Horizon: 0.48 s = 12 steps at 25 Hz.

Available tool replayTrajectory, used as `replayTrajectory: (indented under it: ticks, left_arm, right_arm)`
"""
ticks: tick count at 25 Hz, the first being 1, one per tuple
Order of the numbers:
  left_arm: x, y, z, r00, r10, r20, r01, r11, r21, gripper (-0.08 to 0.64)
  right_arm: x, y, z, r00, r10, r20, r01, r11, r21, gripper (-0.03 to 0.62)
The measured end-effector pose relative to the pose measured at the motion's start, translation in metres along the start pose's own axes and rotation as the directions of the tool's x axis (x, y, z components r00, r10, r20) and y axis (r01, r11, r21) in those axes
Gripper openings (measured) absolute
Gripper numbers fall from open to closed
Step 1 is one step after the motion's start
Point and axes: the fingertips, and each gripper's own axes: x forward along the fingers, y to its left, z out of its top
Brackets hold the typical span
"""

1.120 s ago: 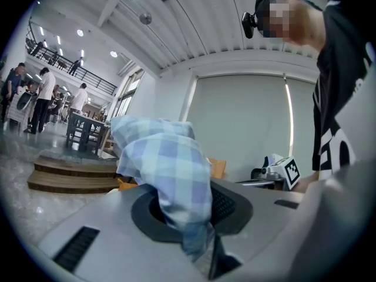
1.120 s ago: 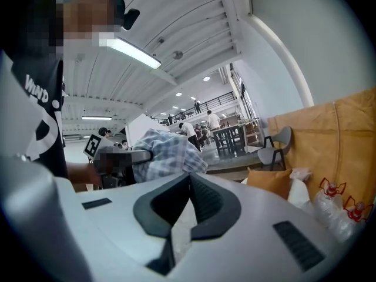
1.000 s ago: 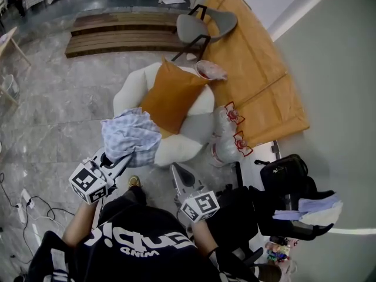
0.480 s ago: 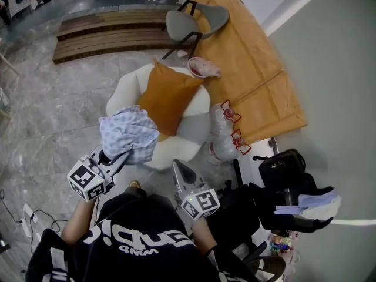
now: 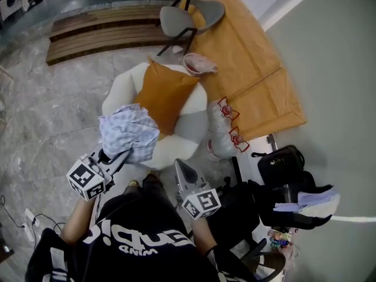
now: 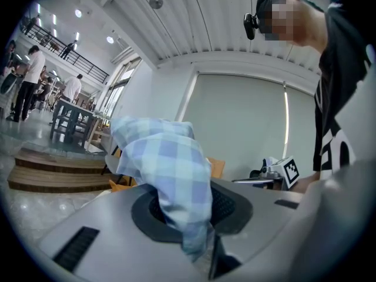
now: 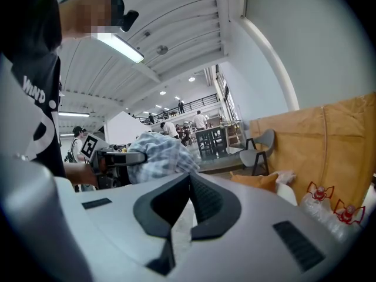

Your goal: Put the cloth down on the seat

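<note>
A blue checked cloth [image 5: 130, 131] hangs bunched from my left gripper [image 5: 119, 155], which is shut on it. It hovers over the front left edge of the white round seat [image 5: 176, 143]. An orange cushion [image 5: 166, 93] lies on that seat. In the left gripper view the cloth [image 6: 170, 169] fills the gap between the jaws and hides their tips. My right gripper [image 5: 181, 168] is held low in front of the seat, shut with nothing in it. In the right gripper view its tips [image 7: 189, 175] meet, and the cloth [image 7: 160, 154] shows beyond them.
A grey chair [image 5: 191, 15] and low wooden steps [image 5: 100, 31] stand behind the seat. Brown sheeting [image 5: 252, 69] leans on the wall at right. Bagged bottles [image 5: 226, 131] sit beside the seat, with a pink bundle [image 5: 200, 63] behind it. A black bag [image 5: 281, 166] lies at right and cables [image 5: 29, 216] at left.
The view has drifted, so the seat sits slightly further left and up. The cloth now hangs a little more over the seat's edge. Both grippers keep their grip states.
</note>
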Motion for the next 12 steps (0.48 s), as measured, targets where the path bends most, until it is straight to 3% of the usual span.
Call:
replayTrajectory:
  ticks: [12]
  left_arm:
    - [0.005, 0.005, -0.002, 1.000, 0.009, 0.024, -0.009, 1.000, 0.004, 0.084]
  right_arm:
    - [0.013, -0.005, 0.010, 0.999, 0.030, 0.018, -0.030, 0.999, -0.019, 0.020]
